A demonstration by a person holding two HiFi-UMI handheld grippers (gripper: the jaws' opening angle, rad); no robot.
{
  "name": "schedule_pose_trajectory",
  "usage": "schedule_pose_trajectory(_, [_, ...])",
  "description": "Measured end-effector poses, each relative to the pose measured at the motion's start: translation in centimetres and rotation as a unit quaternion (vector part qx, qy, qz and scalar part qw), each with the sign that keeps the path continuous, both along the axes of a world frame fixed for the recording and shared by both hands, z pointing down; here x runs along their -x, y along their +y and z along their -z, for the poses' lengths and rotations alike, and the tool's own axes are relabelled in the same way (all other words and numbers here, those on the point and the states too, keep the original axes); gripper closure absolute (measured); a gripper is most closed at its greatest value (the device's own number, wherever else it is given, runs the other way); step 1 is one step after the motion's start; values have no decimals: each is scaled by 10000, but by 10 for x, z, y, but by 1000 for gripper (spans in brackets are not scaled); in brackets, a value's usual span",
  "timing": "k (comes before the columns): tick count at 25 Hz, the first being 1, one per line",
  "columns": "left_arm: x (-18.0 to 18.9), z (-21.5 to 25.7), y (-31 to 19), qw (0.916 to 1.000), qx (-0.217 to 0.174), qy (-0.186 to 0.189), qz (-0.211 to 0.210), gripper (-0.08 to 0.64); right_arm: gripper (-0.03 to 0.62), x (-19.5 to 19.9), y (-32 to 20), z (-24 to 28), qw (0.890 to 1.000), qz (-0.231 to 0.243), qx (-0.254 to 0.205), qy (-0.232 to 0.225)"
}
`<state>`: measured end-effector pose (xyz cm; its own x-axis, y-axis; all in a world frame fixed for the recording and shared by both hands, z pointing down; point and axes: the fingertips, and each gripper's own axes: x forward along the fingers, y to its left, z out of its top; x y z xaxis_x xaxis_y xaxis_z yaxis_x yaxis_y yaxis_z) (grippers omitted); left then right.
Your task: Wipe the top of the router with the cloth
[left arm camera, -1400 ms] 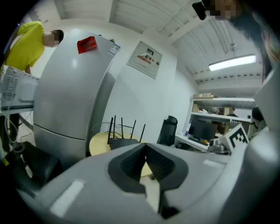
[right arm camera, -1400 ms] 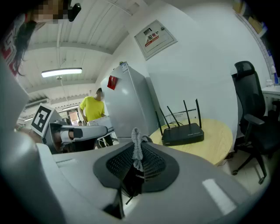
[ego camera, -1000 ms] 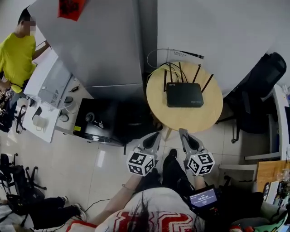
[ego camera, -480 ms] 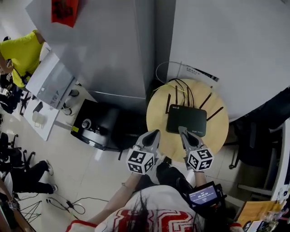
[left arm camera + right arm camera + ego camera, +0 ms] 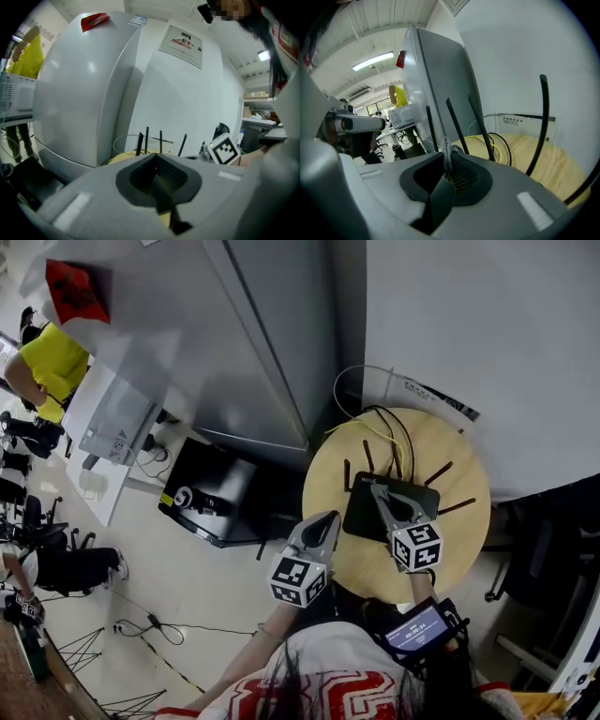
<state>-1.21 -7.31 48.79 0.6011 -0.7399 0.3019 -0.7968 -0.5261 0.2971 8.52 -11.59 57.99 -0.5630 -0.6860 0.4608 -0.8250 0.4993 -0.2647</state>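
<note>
While the right gripper (image 5: 382,491) hangs over the router (image 5: 360,514) on the round counter (image 5: 455,549), its jaws pinch a grey scrap of cloth (image 5: 446,151). The left gripper (image 5: 328,518), jaws pressed together on nothing, hovers at the counter's left edge, beside the router.

wall notice (image 5: 182,41), small screen (image 5: 412,630), print too blurred to read

Round wooden table (image 5: 459,545): one black router (image 5: 361,515) lies flat on it, slightly toward 12 o'clock of centre, antennas raised. A yellow cable (image 5: 498,150) and black cables (image 5: 509,146) lie on the tabletop behind the router, at 11 to 12 o'clock.
</note>
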Motion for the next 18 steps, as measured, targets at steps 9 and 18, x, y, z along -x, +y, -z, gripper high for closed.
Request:
schedule_pose_trajectory(9, [5,-11,-23,9997,233,-91,-63,560,549,15,-44,-25,9989,283,223,306])
schedule_pose_trajectory(18, [21,-13,-36,9995,239,-146,-124,560,549,28,-40,-58,9941,518,587,747])
